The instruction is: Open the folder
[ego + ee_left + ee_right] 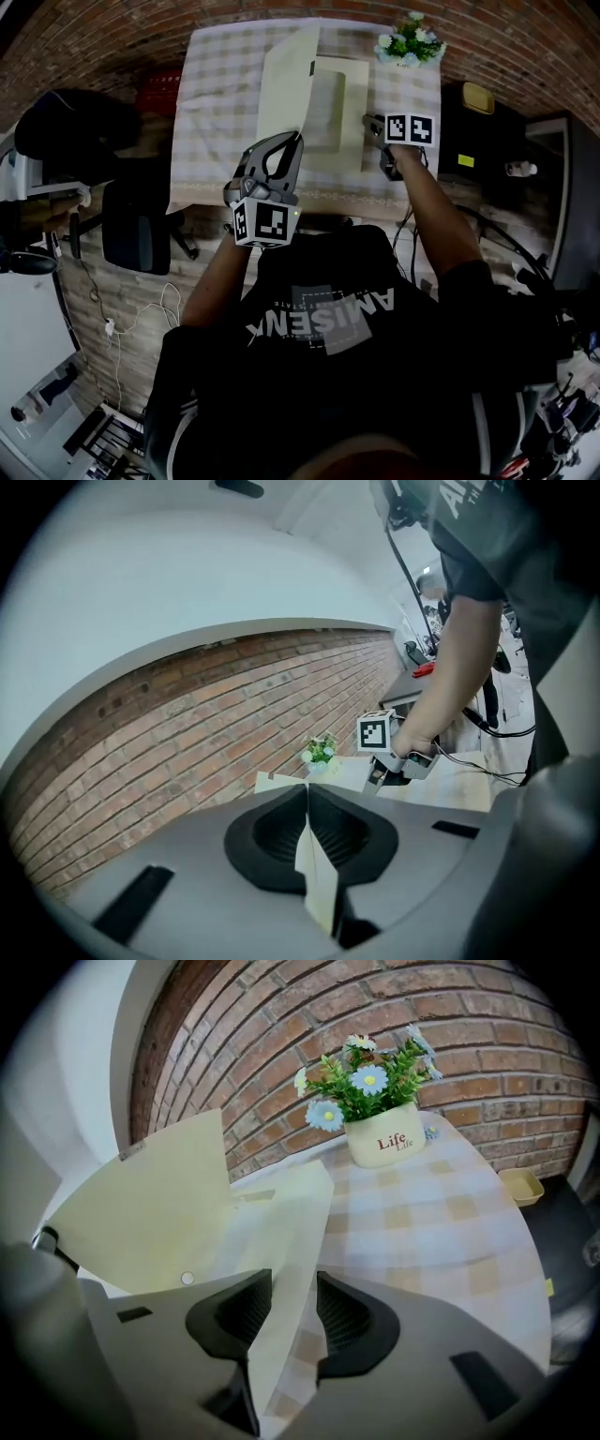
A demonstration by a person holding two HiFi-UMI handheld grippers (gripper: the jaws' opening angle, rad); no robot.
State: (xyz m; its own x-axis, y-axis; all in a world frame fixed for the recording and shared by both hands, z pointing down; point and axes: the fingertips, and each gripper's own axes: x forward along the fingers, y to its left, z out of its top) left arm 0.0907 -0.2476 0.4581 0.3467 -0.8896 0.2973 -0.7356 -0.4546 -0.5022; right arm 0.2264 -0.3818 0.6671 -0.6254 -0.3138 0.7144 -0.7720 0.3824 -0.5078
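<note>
Above tablecloth (216, 112), left claw (298, 141) (raised) pinches folder cover (286, 84).

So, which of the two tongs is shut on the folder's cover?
The left tongs: they pinch the edge of the raised cover. The right tongs stand apart, with the other sheet between them unclamped.

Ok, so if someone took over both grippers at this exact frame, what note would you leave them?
Left gripper: shut on the front cover of the pale yellow paper folder, holding the cover raised off the back leaf.
Right gripper: jaws apart, with the back leaf's edge between them but not pinched.
The folder lies on the checked tablecloth.
Done: folder partly open.
Left: probably swing the cover right over and lay it flat.
</note>
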